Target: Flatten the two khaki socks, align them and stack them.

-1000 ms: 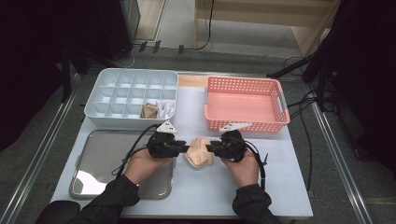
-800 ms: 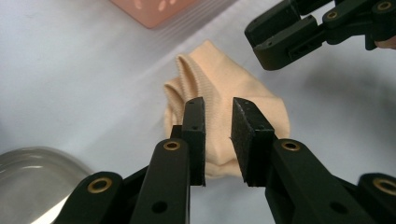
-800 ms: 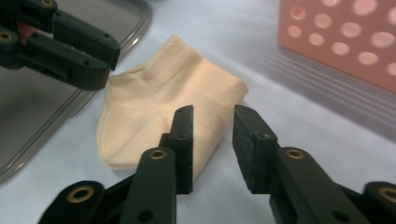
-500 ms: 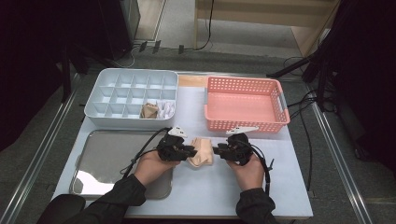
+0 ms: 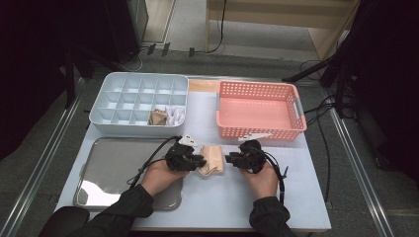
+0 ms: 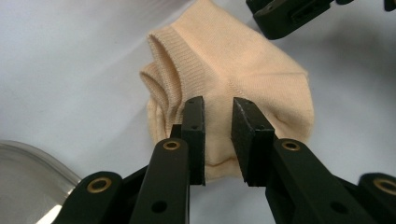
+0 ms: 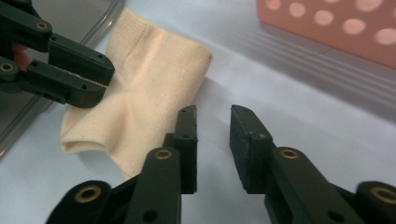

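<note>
White table (image 5: 306,197) on grey floor (image 5: 188,19), metal rails (image 5: 42,158) along both sides. Black cables (image 5: 321,123) on floor at right. Wooden furniture (image 5: 276,12) behind table, dark equipment (image 5: 118,24) at back left. Light even, from above.

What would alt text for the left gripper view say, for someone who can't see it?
Two black jaws of the left gripper stand slightly apart just over a folded cream sock lying on a white table. The right gripper pokes in at the top, and a metal tray rim shows at lower left.
</note>
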`<act>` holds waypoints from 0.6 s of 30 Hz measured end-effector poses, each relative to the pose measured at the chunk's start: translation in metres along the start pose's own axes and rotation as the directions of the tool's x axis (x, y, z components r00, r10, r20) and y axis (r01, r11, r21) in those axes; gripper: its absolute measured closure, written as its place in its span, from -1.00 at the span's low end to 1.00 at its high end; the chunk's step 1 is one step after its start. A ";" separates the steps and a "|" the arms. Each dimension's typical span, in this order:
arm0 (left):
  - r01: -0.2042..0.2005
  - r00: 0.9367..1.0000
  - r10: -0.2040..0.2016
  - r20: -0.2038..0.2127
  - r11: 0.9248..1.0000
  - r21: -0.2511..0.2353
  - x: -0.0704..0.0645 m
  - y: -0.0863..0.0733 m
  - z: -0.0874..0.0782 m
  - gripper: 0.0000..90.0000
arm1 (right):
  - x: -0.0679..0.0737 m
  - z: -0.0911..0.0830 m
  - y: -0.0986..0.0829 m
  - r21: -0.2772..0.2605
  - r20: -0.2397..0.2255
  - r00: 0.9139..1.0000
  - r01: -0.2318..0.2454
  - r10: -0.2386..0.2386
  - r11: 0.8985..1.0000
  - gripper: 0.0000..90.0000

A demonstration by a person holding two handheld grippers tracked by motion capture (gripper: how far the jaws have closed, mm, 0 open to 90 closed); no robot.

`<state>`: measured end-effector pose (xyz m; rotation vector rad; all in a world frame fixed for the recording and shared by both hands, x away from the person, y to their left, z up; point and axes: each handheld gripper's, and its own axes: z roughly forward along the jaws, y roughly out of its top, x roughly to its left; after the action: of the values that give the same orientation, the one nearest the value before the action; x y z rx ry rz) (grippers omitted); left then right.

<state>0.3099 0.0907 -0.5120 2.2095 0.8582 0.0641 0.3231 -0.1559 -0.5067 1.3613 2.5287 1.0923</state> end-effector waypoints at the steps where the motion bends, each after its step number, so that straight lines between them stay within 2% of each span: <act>1: -0.001 1.000 0.001 0.003 1.000 0.001 0.001 -0.001 0.000 0.71 | 0.000 0.002 0.000 0.009 0.000 1.000 -0.001 0.001 1.000 0.75; 5: 0.013 1.000 -0.013 0.008 1.000 -0.010 0.003 -0.003 -0.001 0.73 | 0.001 0.011 0.002 0.043 -0.003 1.000 0.002 -0.002 0.999 0.90; 7: 0.020 1.000 -0.020 0.011 1.000 -0.015 0.004 -0.004 -0.001 0.75 | 0.000 0.013 0.003 0.041 -0.009 1.000 0.000 0.001 0.999 0.93; 12: 0.023 1.000 -0.023 0.011 0.999 -0.026 0.005 -0.006 -0.002 0.78 | 0.001 0.019 0.005 0.037 -0.048 0.999 -0.021 0.022 0.999 0.94; 16: 0.027 1.000 -0.027 0.011 0.999 -0.031 0.004 -0.007 -0.001 0.78 | 0.004 0.022 0.006 0.038 -0.105 0.994 -0.033 0.037 0.999 0.93; 18: 0.024 1.000 -0.023 0.009 0.999 -0.031 0.004 -0.007 -0.001 0.78 | 0.007 0.021 0.007 0.020 -0.118 0.993 -0.026 0.028 0.999 0.93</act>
<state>0.3087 0.0974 -0.5165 2.1688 0.8724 0.0562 0.3321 -0.1367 -0.5162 1.3787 2.6156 1.1913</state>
